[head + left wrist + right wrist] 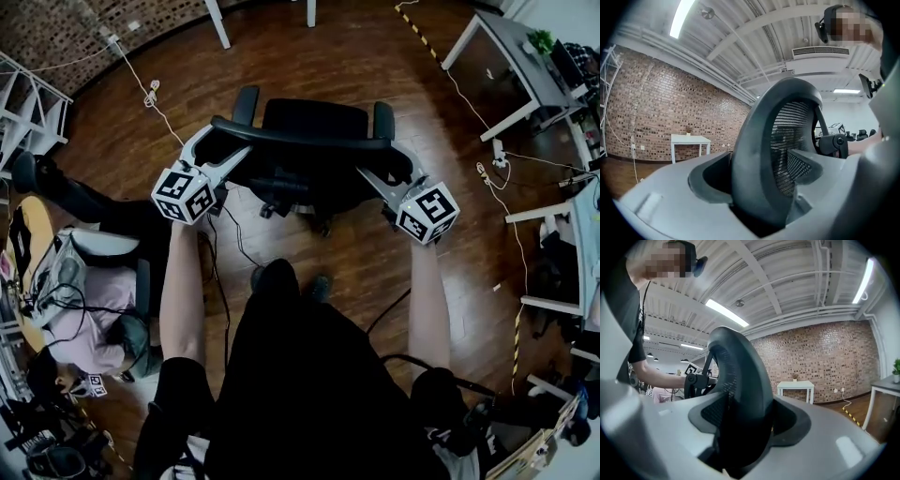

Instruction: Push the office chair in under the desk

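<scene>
**Both grippers clamped on the office chair's backrest**

The left gripper [228,142] grasps the top rim of the backrest [300,137] near its left end. In the left gripper view the dark curved rim [751,154] fills the gap between the grey jaws, with the mesh panel [790,136] showing beside it. The right gripper [382,161] is clenched on the same rim near its right end. In the right gripper view the rim [743,380] sits wedged between its jaws in the same way.

The office chair [314,183] stands on the open wooden floor [366,56], seat turned away from the person. Both armrests show beyond the backrest. The person stands just behind the chair with both arms stretched forward to it.

A white desk [511,37] stands at the floor's far right corner, well apart from the chair. A small white table [689,139] stands against the brick wall [656,108] at the floor's far edge. Another person [94,309] sits at the floor's left edge beside a round worktop [33,234], and cables trail across the boards.
</scene>
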Demonstrator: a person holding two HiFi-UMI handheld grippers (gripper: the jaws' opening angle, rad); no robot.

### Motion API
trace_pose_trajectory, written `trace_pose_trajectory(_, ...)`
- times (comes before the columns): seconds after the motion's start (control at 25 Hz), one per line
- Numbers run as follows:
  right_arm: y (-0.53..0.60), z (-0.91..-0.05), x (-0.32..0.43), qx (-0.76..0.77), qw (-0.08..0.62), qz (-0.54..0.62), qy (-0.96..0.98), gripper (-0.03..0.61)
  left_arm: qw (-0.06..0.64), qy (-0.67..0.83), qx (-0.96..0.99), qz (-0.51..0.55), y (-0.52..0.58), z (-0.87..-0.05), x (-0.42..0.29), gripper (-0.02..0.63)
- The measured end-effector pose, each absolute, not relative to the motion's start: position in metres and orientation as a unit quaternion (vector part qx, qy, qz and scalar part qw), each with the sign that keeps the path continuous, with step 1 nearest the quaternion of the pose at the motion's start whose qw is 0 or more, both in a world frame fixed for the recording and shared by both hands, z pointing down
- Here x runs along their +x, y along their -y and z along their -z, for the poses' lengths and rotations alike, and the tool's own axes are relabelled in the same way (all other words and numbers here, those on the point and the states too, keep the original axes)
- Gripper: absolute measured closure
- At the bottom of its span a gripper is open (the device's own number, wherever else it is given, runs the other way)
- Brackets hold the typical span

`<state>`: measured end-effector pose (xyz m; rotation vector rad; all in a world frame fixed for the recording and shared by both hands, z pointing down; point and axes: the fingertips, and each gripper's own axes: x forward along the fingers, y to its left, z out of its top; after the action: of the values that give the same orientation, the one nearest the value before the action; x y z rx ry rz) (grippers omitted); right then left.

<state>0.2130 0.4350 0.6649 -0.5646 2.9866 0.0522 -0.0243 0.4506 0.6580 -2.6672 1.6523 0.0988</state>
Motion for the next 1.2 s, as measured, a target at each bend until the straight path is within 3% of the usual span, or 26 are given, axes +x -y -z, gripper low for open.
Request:
trace_pose_trajectory(0.96, -0.178, -0.675, 0.111, -0.12, 0.027, -0.018, -0.992, 0.311, -0.016, -0.526, -0.848, -0.066, -0.242, -0.645, -0.126, 0.172)
trace_pose_trajectory(1.2, -0.1, -0.661, 0.129, -0.082, 0.027, -0.009, -0.996, 0.314, -0.018, -0.539, -0.84, -0.061, -0.169, -0.635, -0.103, 0.172)
